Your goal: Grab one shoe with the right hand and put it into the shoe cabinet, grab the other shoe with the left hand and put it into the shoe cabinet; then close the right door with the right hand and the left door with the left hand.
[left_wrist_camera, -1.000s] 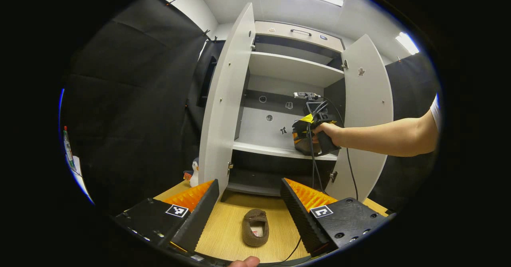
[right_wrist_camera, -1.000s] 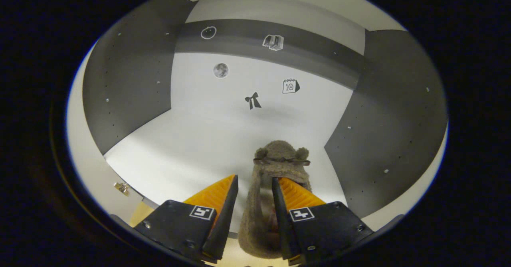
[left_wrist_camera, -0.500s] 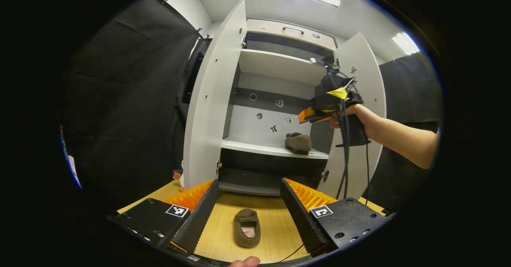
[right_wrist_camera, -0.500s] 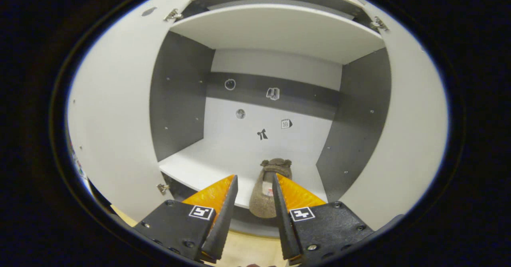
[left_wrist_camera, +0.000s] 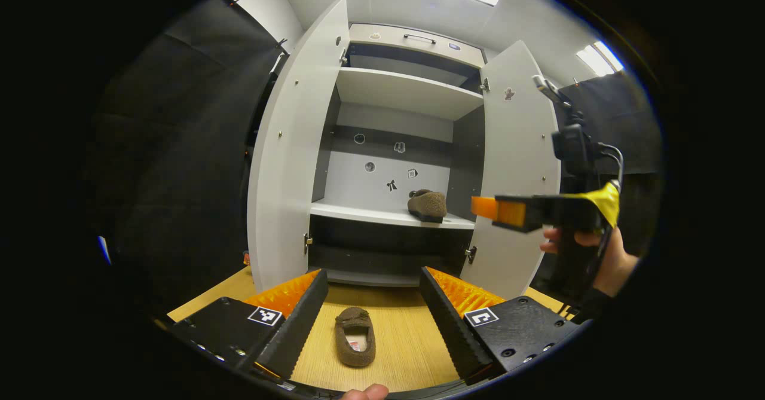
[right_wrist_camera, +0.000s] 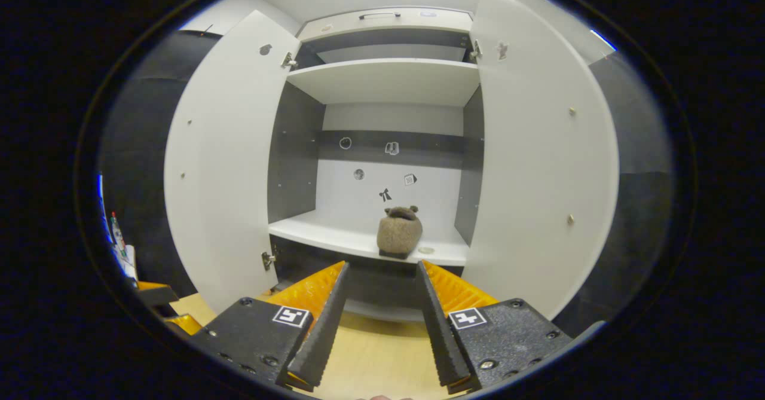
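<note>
Both tongs hang released: left tongs (left_wrist_camera: 373,295) above the near shoe (left_wrist_camera: 355,336) on the tabletop (left_wrist_camera: 412,352), right tongs (right_wrist_camera: 378,295) facing the shoe cabinet (right_wrist_camera: 388,83), where the far shoe (right_wrist_camera: 399,232) sits on its shelf (right_wrist_camera: 317,232), doors apart.

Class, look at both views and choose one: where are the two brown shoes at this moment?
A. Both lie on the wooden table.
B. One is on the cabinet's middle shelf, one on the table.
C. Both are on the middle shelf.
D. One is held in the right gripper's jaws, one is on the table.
B: one shoe sits on the cabinet shelf, the other shoe lies on the table.
</note>
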